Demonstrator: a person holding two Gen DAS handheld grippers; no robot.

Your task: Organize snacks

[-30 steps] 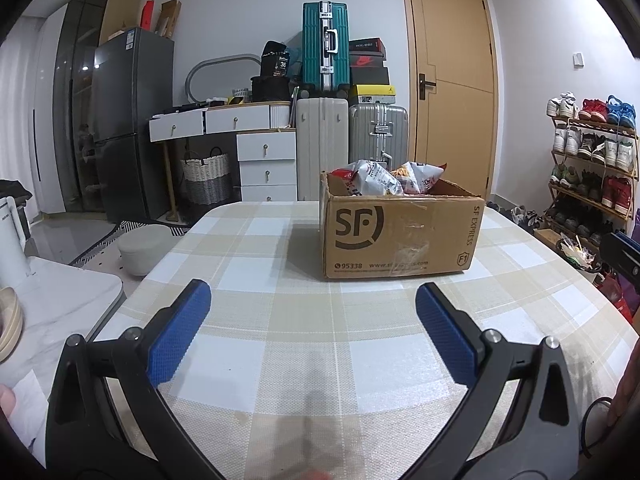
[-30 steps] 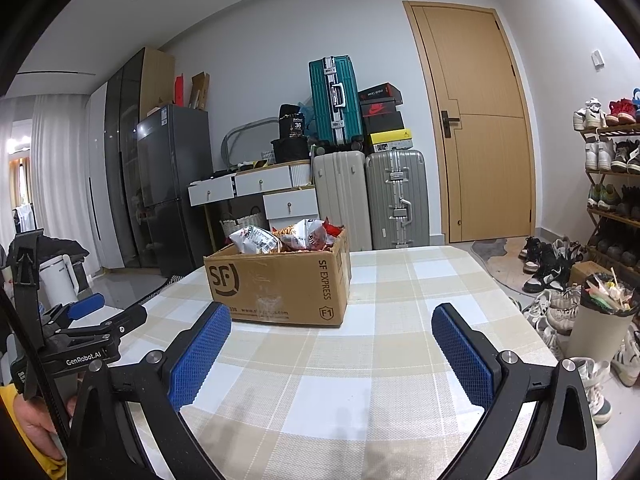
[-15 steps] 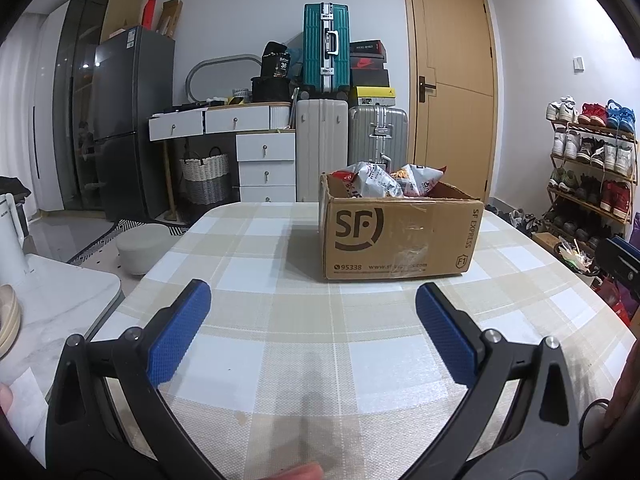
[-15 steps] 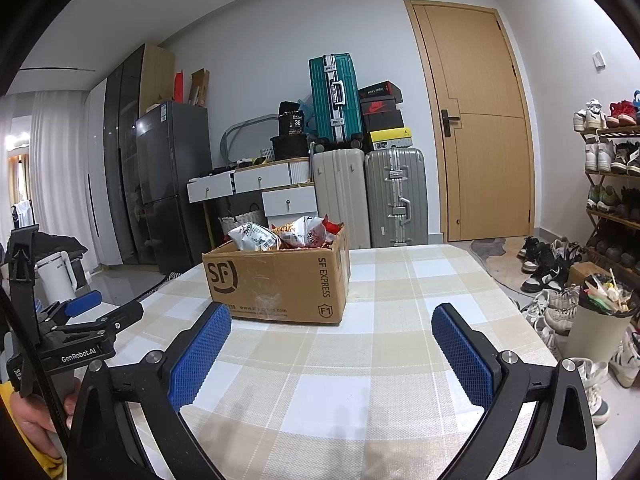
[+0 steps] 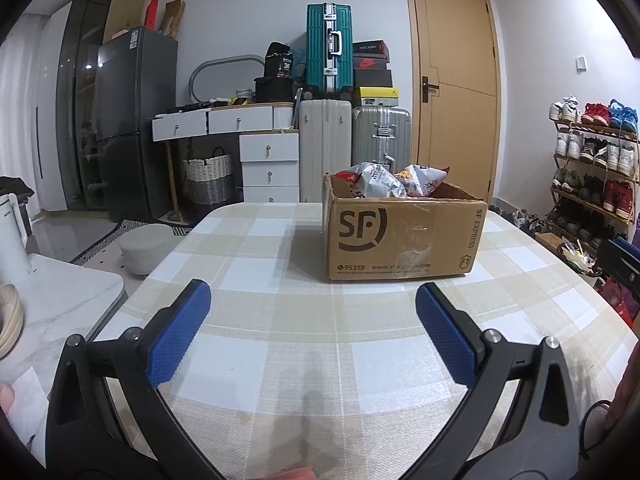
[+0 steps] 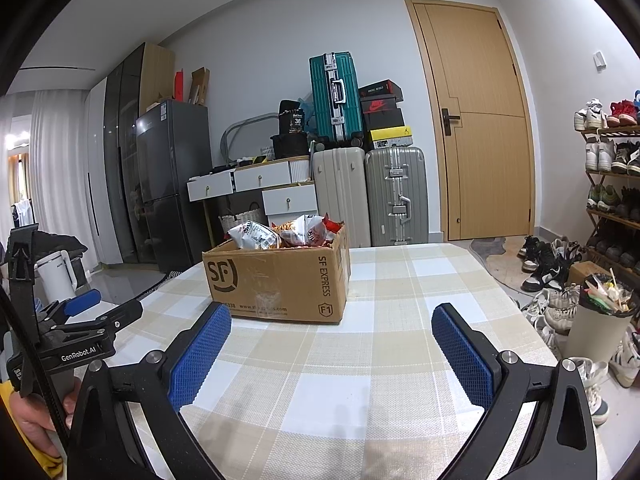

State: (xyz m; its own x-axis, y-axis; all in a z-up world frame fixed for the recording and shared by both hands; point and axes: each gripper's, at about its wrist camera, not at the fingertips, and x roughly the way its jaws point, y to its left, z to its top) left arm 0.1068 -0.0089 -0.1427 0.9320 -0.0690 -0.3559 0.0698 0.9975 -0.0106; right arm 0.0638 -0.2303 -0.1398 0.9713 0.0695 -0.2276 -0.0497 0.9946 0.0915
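A brown SF Express cardboard box [image 5: 404, 236] stands on the checked tablecloth [image 5: 280, 312], also in the right wrist view [image 6: 280, 280]. Several snack bags [image 5: 396, 182] stick out of its open top, also seen in the right wrist view [image 6: 284, 234]. My left gripper [image 5: 312, 316] is open and empty, above the table in front of the box. My right gripper [image 6: 332, 336] is open and empty, in front of the box and to its right. The left gripper also shows at the left edge of the right wrist view [image 6: 92, 312].
The table edge curves off left and right. A white side table [image 5: 60, 300] and round stool [image 5: 148, 248] are to the left. A shoe rack [image 5: 592, 172] and a full bin [image 6: 596, 316] stand to the right. Suitcases [image 5: 356, 148] and a door lie beyond.
Both views have shifted only slightly. The box sits a little lower in the right wrist view. Both grippers stay open and empty.
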